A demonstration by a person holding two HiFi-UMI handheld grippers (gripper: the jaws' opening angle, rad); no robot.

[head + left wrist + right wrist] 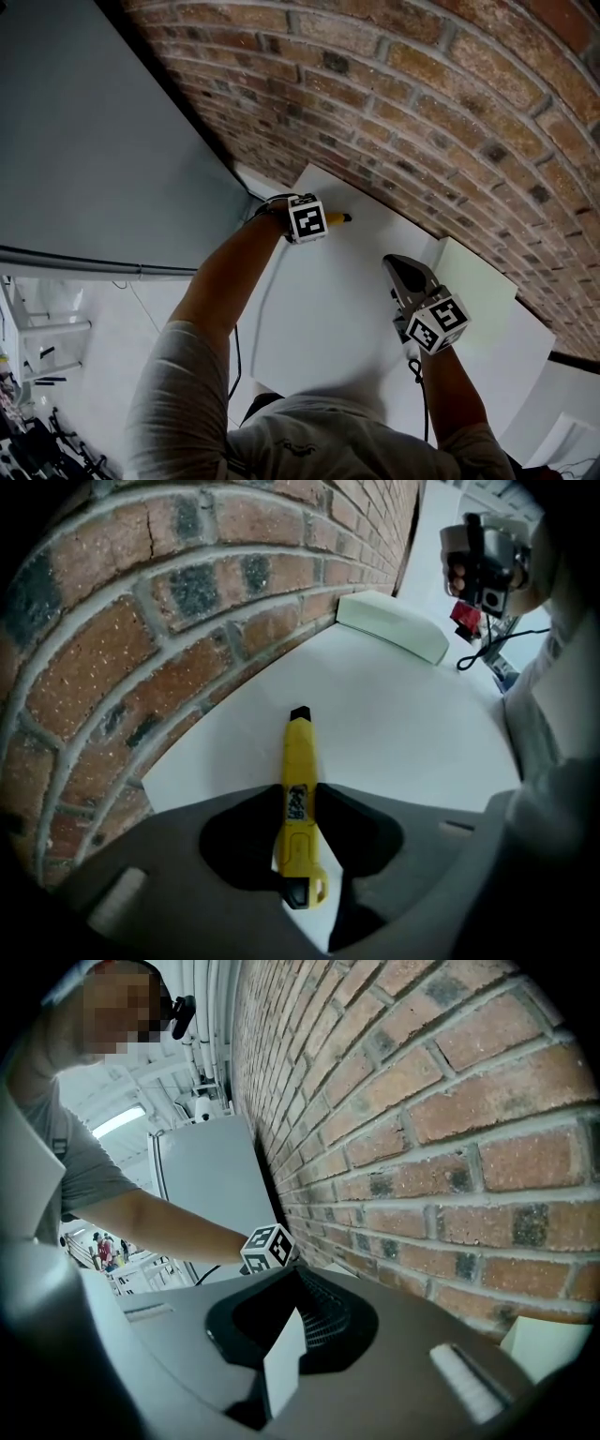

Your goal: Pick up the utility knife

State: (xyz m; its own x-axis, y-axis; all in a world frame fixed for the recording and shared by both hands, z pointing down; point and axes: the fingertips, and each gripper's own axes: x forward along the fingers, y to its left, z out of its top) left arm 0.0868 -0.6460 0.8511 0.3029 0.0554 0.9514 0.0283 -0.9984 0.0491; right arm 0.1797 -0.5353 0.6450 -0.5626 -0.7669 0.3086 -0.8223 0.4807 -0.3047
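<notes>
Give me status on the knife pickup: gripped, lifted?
Done: the left gripper is over the yellow utility knife, straddling its handle. In hand: the jaws look closed on the handle's sides, pads touching by the label. Left: the lift; the knife appears to lie flat on the white table by the brick wall. The right gripper hangs idle, jaws together, empty.

The utility knife (300, 803) is showing smooth yellow plastic on a smooth matt white table (403, 733), beside the rough brick wall (141, 621)
</notes>
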